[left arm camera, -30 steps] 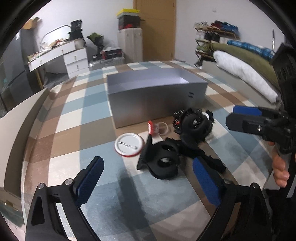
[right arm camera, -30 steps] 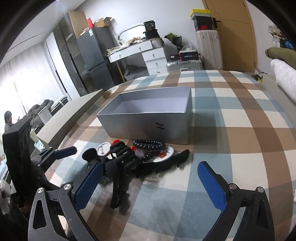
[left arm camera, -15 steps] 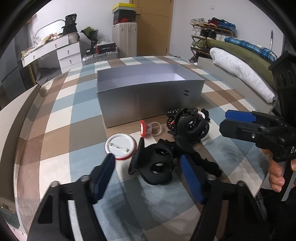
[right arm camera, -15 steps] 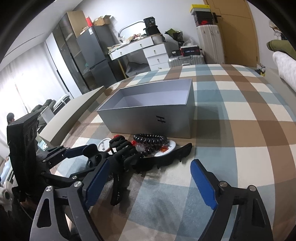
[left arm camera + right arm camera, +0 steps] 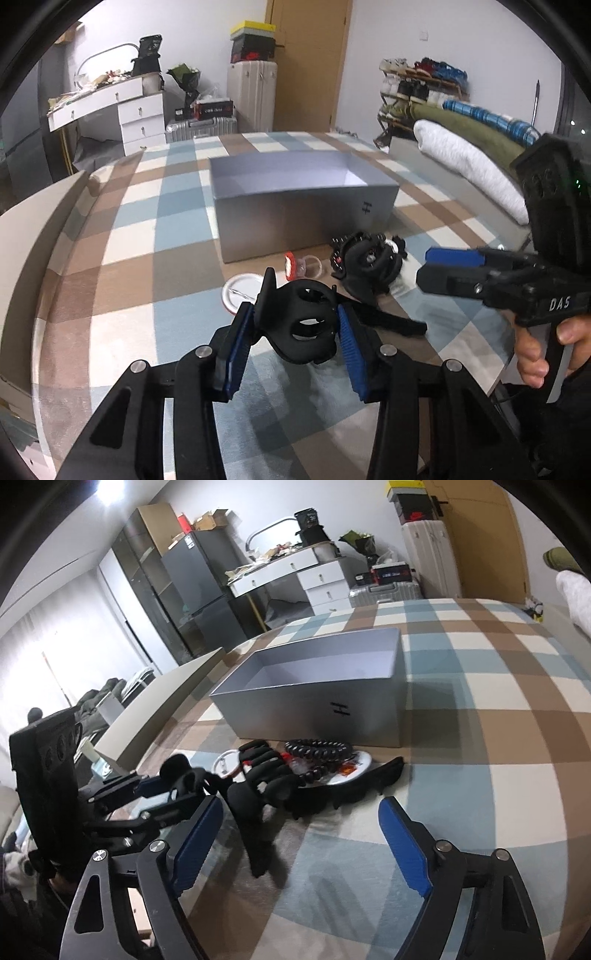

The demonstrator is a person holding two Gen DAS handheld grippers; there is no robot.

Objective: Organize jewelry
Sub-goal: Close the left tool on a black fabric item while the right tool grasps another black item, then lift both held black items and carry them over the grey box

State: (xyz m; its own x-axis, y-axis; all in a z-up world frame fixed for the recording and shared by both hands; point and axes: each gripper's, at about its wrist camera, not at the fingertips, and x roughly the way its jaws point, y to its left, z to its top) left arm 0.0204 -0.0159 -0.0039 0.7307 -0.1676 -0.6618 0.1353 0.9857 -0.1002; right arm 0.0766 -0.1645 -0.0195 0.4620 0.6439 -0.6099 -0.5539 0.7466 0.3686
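Observation:
My left gripper (image 5: 293,332) is shut on a black claw hair clip (image 5: 303,321), lifted a little off the checked cloth. A second black clip (image 5: 369,264) lies behind it beside dark beads. A white round badge (image 5: 236,293) and a red-topped clear ring (image 5: 304,264) lie in front of the open grey box (image 5: 303,218). My right gripper (image 5: 301,834) is open and empty, above the cloth near the pile. In the right wrist view a dark bead bracelet (image 5: 319,749) rests on a white dish (image 5: 360,766), and the left gripper (image 5: 162,794) holds its clip.
The checked cloth (image 5: 498,738) covers the table. A beige box lid (image 5: 33,236) stands along the left edge. A bed with rolled bedding (image 5: 469,158) is at the right, a white desk (image 5: 110,110) and suitcases at the back.
My left gripper moved forward and closed on the near black hair clip, raising it slightly. My right gripper drifted closer to the pile and stayed open.

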